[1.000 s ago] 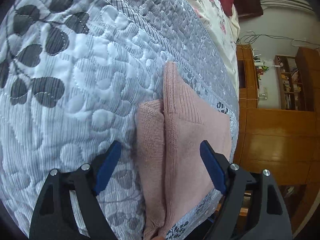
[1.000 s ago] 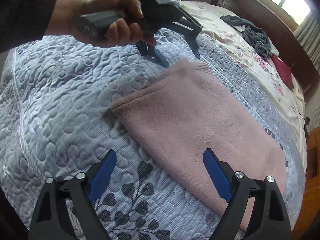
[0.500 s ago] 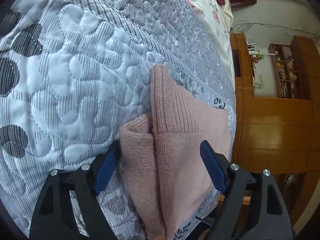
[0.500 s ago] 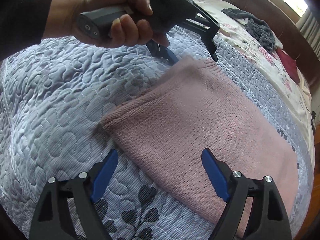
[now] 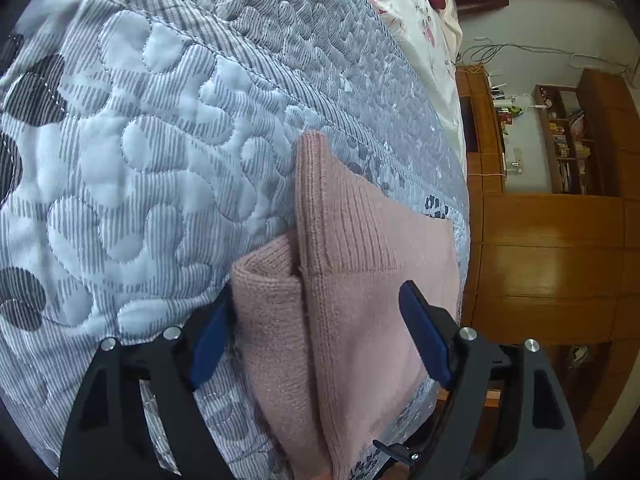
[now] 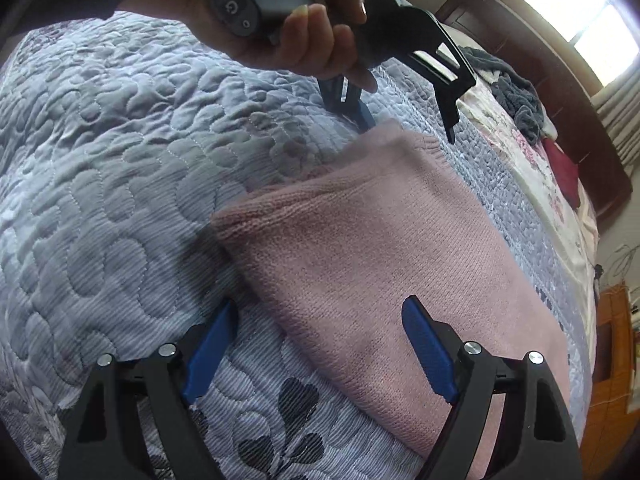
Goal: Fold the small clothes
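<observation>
Left wrist view: pink sweater point(image 5: 360, 320) partly folded on quilt point(image 5: 140, 160), both grippers point(image 5: 316, 344) point(image 6: 320, 348) spread wide at its edges, final fold pending.

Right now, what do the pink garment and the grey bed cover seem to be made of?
The pink garment looks like a soft knit, likely wool or acrylic: fine knit rows and a ribbed hem show, matte finish. The bed cover looks like quilted woven cloth, probably cotton or polyester: padded, stitched curves, printed stripes and dark leaves, slight sheen.

Pink sweater point(image 5: 360, 300): matt ribbed knit (probably wool); quilt point(image 5: 140, 140): stitched, puffy cloth; cabinet point(image 5: 552, 256): glossy wood.
</observation>
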Action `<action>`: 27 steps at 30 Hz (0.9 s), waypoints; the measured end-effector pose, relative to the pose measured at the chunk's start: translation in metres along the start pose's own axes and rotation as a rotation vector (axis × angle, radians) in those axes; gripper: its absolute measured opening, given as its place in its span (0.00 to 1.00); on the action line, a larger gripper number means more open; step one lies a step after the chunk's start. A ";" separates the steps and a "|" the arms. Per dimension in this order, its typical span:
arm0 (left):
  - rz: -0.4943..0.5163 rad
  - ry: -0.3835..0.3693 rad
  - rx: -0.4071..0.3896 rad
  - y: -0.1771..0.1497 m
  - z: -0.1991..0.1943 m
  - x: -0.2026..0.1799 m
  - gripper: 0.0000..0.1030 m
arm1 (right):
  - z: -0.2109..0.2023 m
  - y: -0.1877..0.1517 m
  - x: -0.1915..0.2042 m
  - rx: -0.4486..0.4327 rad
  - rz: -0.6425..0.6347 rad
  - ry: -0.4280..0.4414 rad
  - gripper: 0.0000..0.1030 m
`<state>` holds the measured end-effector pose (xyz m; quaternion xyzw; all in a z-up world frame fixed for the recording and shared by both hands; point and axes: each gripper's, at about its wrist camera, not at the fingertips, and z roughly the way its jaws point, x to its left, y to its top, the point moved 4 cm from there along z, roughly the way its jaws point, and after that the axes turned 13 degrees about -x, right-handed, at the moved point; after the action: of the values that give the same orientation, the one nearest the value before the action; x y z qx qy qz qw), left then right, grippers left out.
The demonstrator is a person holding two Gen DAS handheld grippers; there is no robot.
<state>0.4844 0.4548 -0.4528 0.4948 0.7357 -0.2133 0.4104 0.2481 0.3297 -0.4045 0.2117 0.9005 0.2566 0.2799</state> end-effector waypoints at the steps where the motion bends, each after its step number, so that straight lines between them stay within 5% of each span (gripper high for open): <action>1: 0.000 0.003 0.003 0.000 0.001 0.000 0.75 | 0.003 0.004 0.001 -0.011 -0.020 -0.016 0.80; 8: -0.013 0.027 0.007 0.007 0.007 -0.004 0.71 | 0.020 0.028 0.017 -0.071 -0.173 -0.110 0.62; 13: -0.030 0.084 0.019 0.010 0.014 -0.003 0.37 | 0.023 0.030 0.020 -0.077 -0.153 -0.115 0.46; 16: -0.032 0.121 0.025 0.010 0.016 -0.004 0.23 | 0.020 0.031 0.010 -0.063 -0.076 -0.099 0.15; 27: 0.029 0.202 -0.014 0.020 0.001 -0.070 0.17 | -0.036 0.046 -0.053 -0.150 0.230 -0.095 0.10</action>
<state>0.5151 0.4238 -0.3943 0.5216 0.7675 -0.1514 0.3406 0.2768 0.3248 -0.3309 0.3037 0.8343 0.3433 0.3062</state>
